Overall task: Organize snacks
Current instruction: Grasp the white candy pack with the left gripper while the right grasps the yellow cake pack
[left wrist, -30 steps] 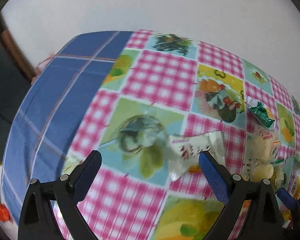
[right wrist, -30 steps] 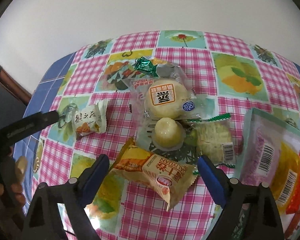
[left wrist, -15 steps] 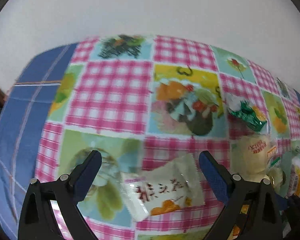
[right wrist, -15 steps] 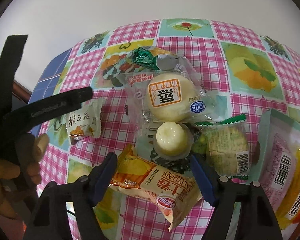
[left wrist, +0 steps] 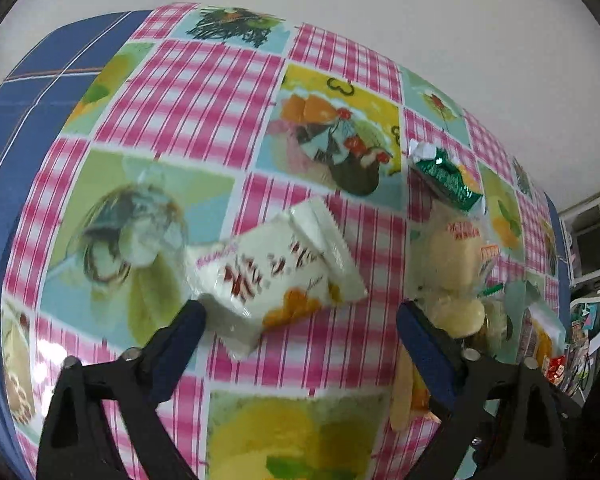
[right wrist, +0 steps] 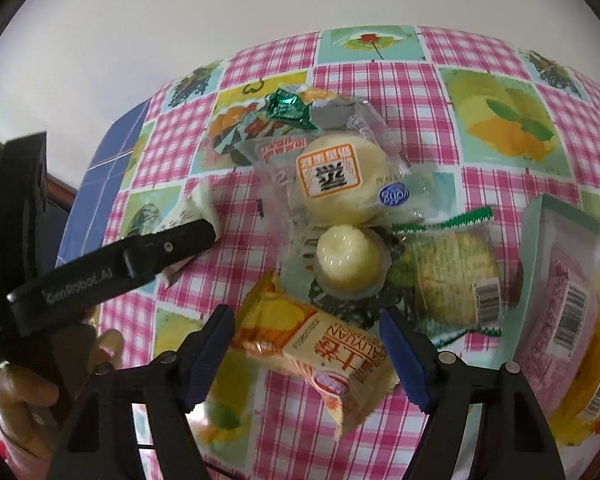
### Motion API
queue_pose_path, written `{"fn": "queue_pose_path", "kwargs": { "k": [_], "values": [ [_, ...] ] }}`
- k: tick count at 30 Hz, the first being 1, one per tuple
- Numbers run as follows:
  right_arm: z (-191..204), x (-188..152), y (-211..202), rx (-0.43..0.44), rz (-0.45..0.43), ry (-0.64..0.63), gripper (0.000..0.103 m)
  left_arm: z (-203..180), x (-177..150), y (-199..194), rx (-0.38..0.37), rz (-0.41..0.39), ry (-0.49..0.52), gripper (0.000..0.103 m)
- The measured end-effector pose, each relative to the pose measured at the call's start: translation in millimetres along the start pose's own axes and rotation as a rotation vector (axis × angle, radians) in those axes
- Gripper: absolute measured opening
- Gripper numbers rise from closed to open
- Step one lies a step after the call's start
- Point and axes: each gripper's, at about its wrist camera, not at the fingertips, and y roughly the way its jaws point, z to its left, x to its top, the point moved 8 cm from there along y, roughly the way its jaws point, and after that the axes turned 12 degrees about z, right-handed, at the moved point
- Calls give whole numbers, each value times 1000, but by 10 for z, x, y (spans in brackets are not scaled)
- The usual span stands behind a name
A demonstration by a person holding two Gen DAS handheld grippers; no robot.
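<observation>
A white snack packet [left wrist: 276, 268] with red characters lies on the checked tablecloth [left wrist: 204, 92]. My left gripper [left wrist: 300, 340] hangs over its near end with the jaws closing. The packet lies between them, its corner at the left pad and the right pad well clear. In the right wrist view, one of the left gripper's fingers [right wrist: 164, 246] covers part of that packet [right wrist: 192, 208]. My right gripper [right wrist: 308, 344] is shut on an orange snack packet [right wrist: 320, 344], with a pad at each end of it.
Past the right gripper lie a jelly cup [right wrist: 348, 260], a round bun in clear wrap [right wrist: 340, 176], a green foil packet [right wrist: 292, 108], a wrapped green cake [right wrist: 452, 272] and a big pouch [right wrist: 560, 300]. A hand [right wrist: 20, 392] holds the left gripper. The blue cloth edge [left wrist: 40, 128] is left.
The left gripper tipped down and sank over the white packet, and its jaws have narrowed. The right jaws closed in on the orange packet half a second ago and have held since.
</observation>
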Motion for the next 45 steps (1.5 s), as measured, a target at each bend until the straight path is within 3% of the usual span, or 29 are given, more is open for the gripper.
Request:
{"fn": "queue_pose_path", "kwargs": {
  "k": [3, 7, 12, 17, 21, 24, 37, 41, 44, 45],
  "values": [
    [14, -94, -17, -23, 54, -23, 77, 21, -92, 22, 39, 8, 7, 78],
    [23, -151, -38, -32, 67, -49, 77, 69, -138, -15, 87, 6, 18, 78],
    [13, -130, 3, -65, 79, -76, 77, 108, -16, -183, 265, -46, 109, 78],
    [74, -119, 151, -103, 108, -118, 73, -7, 164, -121, 419, -44, 278, 78],
    [105, -152, 215, -100, 118, -128, 53, -80, 312, -97, 424, -65, 323, 78],
    [125, -163, 237, -99, 117, -127, 49, -146, 399, -31, 427, -62, 348, 78],
    [153, -154, 263, -92, 132, -112, 46, -288, 290, 73, 362, -42, 412, 77],
    [139, -175, 242, -87, 137, -105, 46, -351, 177, 170, 391, -6, 457, 70],
    [140, -187, 229, -91, 139, -107, 46, -349, 166, 154, 376, -11, 429, 54],
    [143, -187, 227, -89, 139, -105, 45, -341, 161, 146, 376, -9, 413, 53]
  ]
}}
